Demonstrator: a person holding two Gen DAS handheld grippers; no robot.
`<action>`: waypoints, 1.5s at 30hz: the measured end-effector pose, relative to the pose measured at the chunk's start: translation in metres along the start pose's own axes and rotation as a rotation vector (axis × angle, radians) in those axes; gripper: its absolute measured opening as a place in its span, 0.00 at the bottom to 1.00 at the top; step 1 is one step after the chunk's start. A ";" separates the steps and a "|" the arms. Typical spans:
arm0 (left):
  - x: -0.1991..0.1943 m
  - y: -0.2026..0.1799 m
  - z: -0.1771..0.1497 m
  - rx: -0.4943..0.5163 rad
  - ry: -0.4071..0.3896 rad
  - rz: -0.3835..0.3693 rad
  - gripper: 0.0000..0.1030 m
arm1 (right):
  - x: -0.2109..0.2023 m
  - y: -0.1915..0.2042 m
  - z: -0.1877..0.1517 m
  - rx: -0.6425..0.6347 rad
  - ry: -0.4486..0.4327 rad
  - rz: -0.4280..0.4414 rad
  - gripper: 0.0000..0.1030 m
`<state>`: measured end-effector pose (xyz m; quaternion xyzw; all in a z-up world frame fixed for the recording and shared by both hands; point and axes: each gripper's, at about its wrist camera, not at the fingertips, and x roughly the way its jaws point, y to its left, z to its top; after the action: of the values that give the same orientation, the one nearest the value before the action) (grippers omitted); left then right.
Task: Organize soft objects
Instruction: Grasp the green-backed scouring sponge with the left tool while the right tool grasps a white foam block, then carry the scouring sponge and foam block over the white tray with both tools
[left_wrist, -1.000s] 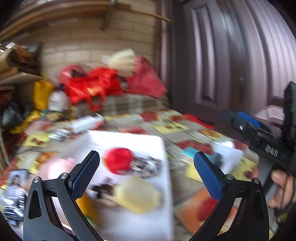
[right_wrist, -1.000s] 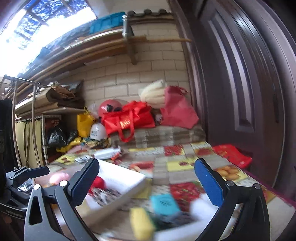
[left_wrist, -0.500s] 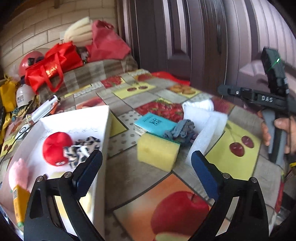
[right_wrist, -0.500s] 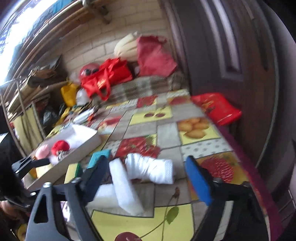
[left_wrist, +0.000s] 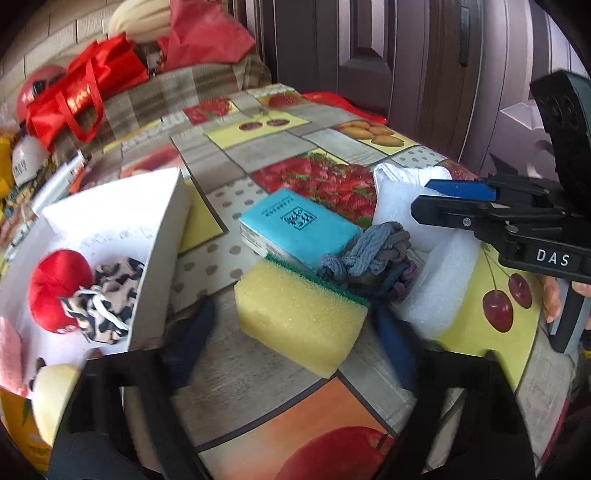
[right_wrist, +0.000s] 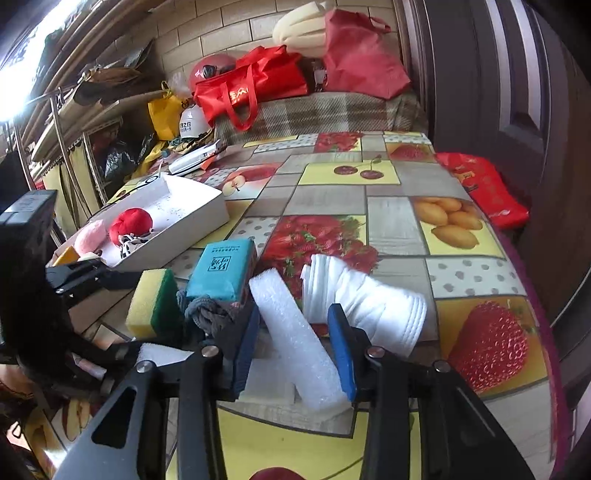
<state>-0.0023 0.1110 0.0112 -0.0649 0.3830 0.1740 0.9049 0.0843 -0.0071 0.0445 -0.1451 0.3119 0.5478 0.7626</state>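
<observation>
We've got the left gripper (left_wrist: 291, 343) closing w/ yellow sponge (left_wrist: 301, 314) between its jaws, pads not yet on it. Right gripper (right_wrist: 297, 350) closing round white foam strip (right_wrist: 295, 332), contact unclear. White tray (left_wrist: 162, 236) sits at 10 o'clock from sponge. Risk: foam's slick, may squirt out; sponge could drag the grey hair ties (left_wrist: 365, 254) touching it.

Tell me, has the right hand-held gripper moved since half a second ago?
Yes. The right hand-held gripper has come forward and down toward the table; its closing jaws now straddle the white foam strip, which earlier lay ahead of them.
</observation>
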 end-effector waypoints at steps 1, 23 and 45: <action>0.000 0.001 0.000 -0.004 -0.002 -0.003 0.54 | -0.001 0.000 -0.001 0.005 0.000 0.006 0.35; -0.072 -0.005 -0.015 0.030 -0.372 0.014 0.48 | -0.086 -0.018 -0.024 0.219 -0.386 -0.013 0.19; -0.095 0.014 -0.033 -0.030 -0.436 0.030 0.48 | -0.067 0.048 -0.025 0.175 -0.370 0.131 0.19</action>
<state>-0.0905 0.0908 0.0562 -0.0336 0.1764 0.2032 0.9625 0.0182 -0.0539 0.0742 0.0452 0.2216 0.5845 0.7793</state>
